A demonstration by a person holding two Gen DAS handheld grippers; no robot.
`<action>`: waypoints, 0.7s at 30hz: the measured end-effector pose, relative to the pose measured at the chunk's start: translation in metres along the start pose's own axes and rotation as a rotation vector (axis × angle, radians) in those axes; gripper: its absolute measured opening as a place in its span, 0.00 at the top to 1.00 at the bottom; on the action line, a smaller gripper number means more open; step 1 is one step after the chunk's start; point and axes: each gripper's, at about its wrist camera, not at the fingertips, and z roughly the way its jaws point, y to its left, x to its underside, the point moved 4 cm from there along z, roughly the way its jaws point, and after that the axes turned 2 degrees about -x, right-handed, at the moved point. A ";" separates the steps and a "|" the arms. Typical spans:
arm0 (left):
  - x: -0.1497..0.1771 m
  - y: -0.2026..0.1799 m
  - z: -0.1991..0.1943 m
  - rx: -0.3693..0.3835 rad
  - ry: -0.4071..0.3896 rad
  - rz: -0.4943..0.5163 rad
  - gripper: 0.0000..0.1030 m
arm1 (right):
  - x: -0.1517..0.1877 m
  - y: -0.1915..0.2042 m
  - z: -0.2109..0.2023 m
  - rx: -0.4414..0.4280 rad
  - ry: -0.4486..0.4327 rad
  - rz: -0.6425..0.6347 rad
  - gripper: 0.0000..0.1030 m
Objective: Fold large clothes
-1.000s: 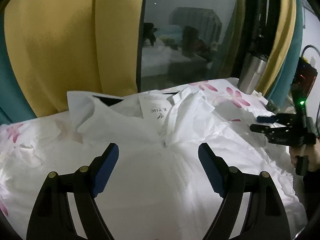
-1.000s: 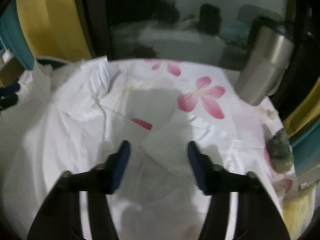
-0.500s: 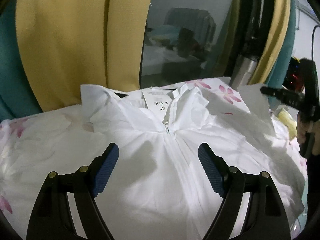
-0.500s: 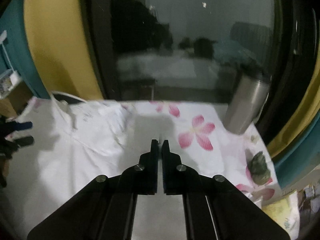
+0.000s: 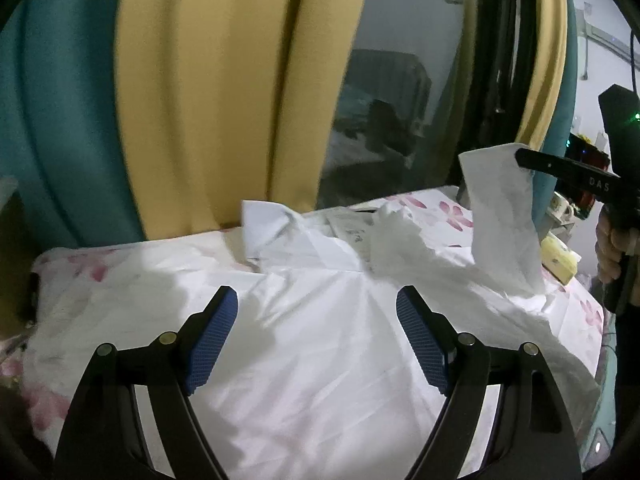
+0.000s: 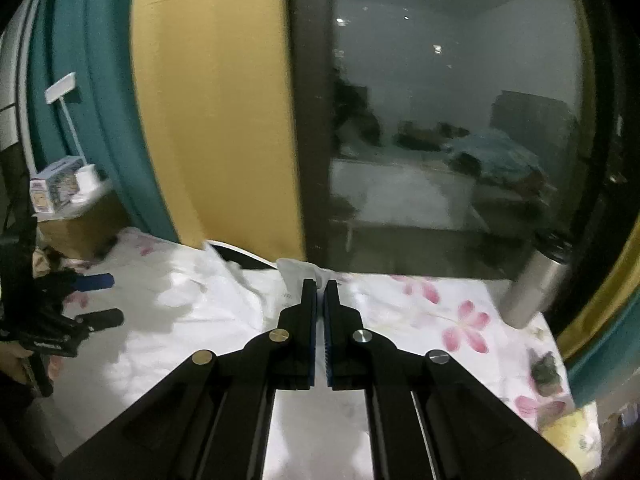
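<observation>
A large white zip-front garment (image 5: 328, 344) lies spread on a floral bed sheet (image 5: 120, 272), its collar and paper tag toward the window. My left gripper (image 5: 316, 340) is open and empty, hovering over the garment's chest. My right gripper (image 6: 320, 292) is shut on the garment's right sleeve (image 5: 500, 208) and holds it lifted well above the bed. The right gripper also shows in the left wrist view (image 5: 520, 158), and the left gripper shows at the left edge of the right wrist view (image 6: 96, 296). White cloth peeks out at the right gripper's tips (image 6: 300, 270).
A steel tumbler (image 6: 536, 284) stands on the bed's far right by the dark glass door (image 6: 440, 140). Yellow and teal curtains (image 5: 200, 100) hang behind the bed. A cardboard box with a tissue pack (image 6: 60, 188) sits at the left. A yellow pack (image 5: 558, 258) lies at the bed's right edge.
My right gripper closed on the sleeve and raised it high off the bed. My left gripper stayed open and pulled back and up a little.
</observation>
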 end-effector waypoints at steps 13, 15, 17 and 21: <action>0.022 0.093 -0.033 -0.071 -0.024 -0.130 0.18 | -0.016 0.114 0.068 -0.123 0.035 -0.048 0.97; 0.025 0.102 -0.033 -0.076 -0.020 -0.140 0.18 | -0.018 0.128 0.081 -0.127 0.042 -0.055 0.97; 0.028 0.110 -0.033 -0.080 -0.015 -0.148 0.18 | -0.016 0.140 0.094 -0.135 0.054 -0.050 0.97; 0.034 0.123 -0.031 -0.089 -0.001 -0.158 0.18 | -0.005 0.159 0.125 -0.166 0.101 -0.016 0.97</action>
